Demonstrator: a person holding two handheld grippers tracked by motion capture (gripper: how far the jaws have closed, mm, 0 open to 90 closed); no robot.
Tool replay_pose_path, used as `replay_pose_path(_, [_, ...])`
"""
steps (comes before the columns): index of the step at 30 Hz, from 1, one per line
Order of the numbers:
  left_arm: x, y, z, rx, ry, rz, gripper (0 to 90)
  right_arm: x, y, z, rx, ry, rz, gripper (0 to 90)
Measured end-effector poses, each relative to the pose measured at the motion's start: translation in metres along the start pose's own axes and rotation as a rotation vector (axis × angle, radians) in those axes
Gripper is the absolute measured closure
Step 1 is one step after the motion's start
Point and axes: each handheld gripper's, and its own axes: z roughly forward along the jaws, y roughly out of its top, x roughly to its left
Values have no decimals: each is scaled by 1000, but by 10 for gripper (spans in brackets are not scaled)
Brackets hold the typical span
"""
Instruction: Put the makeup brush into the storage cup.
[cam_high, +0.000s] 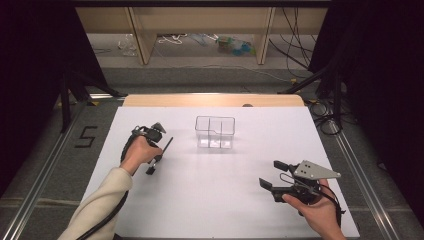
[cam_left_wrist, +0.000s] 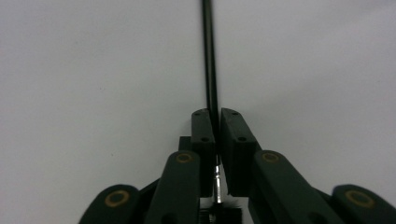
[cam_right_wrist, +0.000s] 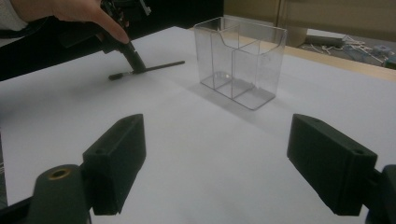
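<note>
1. The left gripper (cam_left_wrist: 217, 114) clamps a thin black rod (cam_left_wrist: 208, 56), pinched between its pads on the white table (cam_high: 225, 190).
2. The rod lies left of the clear box (cam_high: 215, 132).
3. The right gripper (cam_right_wrist: 224, 154) hovers with jaws wide apart, holding nothing.
</note>
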Motion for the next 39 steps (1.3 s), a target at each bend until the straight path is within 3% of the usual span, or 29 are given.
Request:
replay_pose_path(2, [0, 1, 0, 0, -4, 11, 849, 0, 0, -1, 6, 5, 5, 205])
replay_pose_path(3, [-4, 0, 1, -5, 3, -37, 849, 0, 0, 0, 3, 2, 6, 205])
replay_pose_path(5, [-2, 1, 0, -7, 18, -2, 851, 0, 1, -2, 24, -2, 3, 205])
replay_pose_path(7, [-2, 1, 0, -5, 14, 6, 852, 0, 0, -2, 23, -2, 3, 205])
replay_pose_path(9, [-4, 0, 0, -6, 2, -19, 853, 0, 0, 0, 5, 7, -1, 205])
replay_pose_path(16, [-2, -3, -3, -25, -8, -8, 854, 0, 0, -1, 30, 6, 14, 206])
replay_pose_path(17, [-1, -3, -5, -38, -9, -1, 854, 1, -1, 2, -5, 22, 23, 206])
replay_pose_path(19, [-2, -4, -6, -46, -8, -9, 854, 1, -1, 2, -6, 23, 25, 206])
replay_pose_path(20, [2, -2, -12, -29, -6, 69, 854, 1, -1, 2, -8, 23, 25, 206])
replay_pose_path(22, [1, -4, -13, -31, -21, 66, 854, 1, -1, 2, -6, 21, 23, 206])
replay_pose_path(23, [1, -5, -15, -47, -15, 97, 854, 1, -1, 2, -7, 23, 24, 206])
replay_pose_path(26, [-2, -9, -16, -44, -25, 62, 853, 0, -1, 2, -12, 19, 15, 205])
replay_pose_path(27, [1, -10, -19, -49, -14, 124, 854, 0, -1, 1, -2, 6, 9, 206])
replay_pose_path(29, [-3, -12, -20, -58, -29, 101, 854, 1, -1, 1, 6, 12, 24, 206])
replay_pose_path(32, [-5, -15, -24, -61, -41, 145, 853, -1, -1, 1, -6, 7, 4, 206])
replay_pose_path(34, [-6, -15, -25, -72, -38, 136, 854, 0, -1, 1, 2, 8, 21, 207])
replay_pose_path(39, [-11, -22, -32, -99, -50, 175, 853, 1, -1, 1, 4, 12, 22, 207])
